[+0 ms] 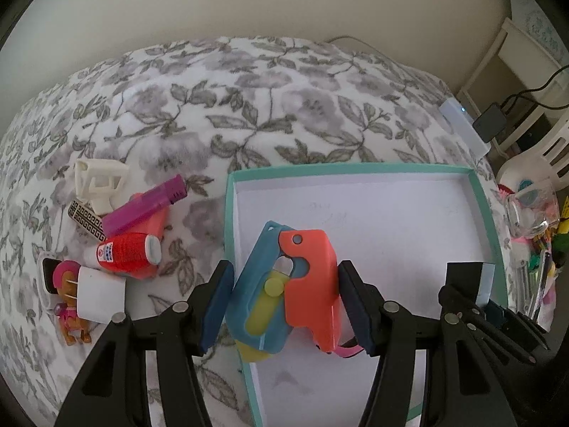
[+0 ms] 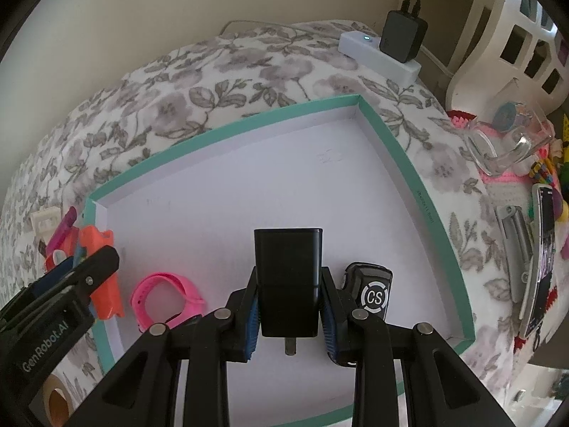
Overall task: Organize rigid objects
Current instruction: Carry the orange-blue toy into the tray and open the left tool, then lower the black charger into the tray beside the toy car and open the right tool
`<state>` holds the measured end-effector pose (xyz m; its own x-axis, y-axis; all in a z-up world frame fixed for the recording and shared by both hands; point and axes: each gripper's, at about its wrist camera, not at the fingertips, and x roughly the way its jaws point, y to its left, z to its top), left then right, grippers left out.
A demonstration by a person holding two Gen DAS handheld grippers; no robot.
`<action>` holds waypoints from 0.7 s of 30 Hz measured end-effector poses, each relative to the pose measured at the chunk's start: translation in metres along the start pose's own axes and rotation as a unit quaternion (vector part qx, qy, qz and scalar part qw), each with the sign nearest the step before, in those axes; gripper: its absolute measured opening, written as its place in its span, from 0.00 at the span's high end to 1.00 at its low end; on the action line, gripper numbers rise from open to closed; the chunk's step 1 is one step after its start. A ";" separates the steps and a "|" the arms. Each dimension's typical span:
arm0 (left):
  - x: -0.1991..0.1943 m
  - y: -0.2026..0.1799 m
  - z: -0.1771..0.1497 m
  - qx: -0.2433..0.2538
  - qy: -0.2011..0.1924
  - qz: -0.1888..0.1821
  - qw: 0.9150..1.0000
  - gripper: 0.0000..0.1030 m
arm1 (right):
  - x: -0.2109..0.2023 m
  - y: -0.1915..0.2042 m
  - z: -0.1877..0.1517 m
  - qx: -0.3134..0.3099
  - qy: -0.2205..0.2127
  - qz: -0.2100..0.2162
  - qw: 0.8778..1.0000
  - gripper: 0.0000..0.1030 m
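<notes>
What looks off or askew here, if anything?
Nothing damaged or spilled. The toy in the left gripper sits tilted across the box edge. The right gripper holds the charger upright. The pile left of the box is still jumbled.

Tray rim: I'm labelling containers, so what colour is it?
The tray rim is teal, with a white inside; the right wrist view shows it best.

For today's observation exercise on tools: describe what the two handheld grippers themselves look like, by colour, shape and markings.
Both the left gripper and the right gripper are black plastic, each with two angular, hinged fingers fastened by round silver pins. The finger pads are blue and ridged. White lettering reading GenRobot.AI runs along the left gripper's side in the right wrist view. No cables or sleeves show.
</notes>
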<state>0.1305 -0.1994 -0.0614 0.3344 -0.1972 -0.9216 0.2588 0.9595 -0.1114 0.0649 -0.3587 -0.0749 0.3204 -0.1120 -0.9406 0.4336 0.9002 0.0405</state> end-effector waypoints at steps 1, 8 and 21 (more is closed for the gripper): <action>0.000 0.000 0.000 0.001 -0.001 0.001 1.000 0.40 | 0.001 0.000 0.000 -0.001 0.001 0.000 1.000 0.70; -0.006 -0.002 -0.001 0.007 -0.007 0.001 1.000 0.39 | 0.004 0.002 -0.002 -0.006 0.007 -0.003 1.000 0.70; -0.026 0.019 0.003 -0.032 -0.027 0.022 0.999 0.21 | 0.000 0.005 -0.001 -0.010 -0.004 -0.010 1.000 0.48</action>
<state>0.1293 -0.1764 -0.0381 0.3925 -0.1640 -0.9050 0.1854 0.9779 -0.0968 0.0659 -0.3537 -0.0755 0.3180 -0.1331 -0.9387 0.4237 0.9057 0.0151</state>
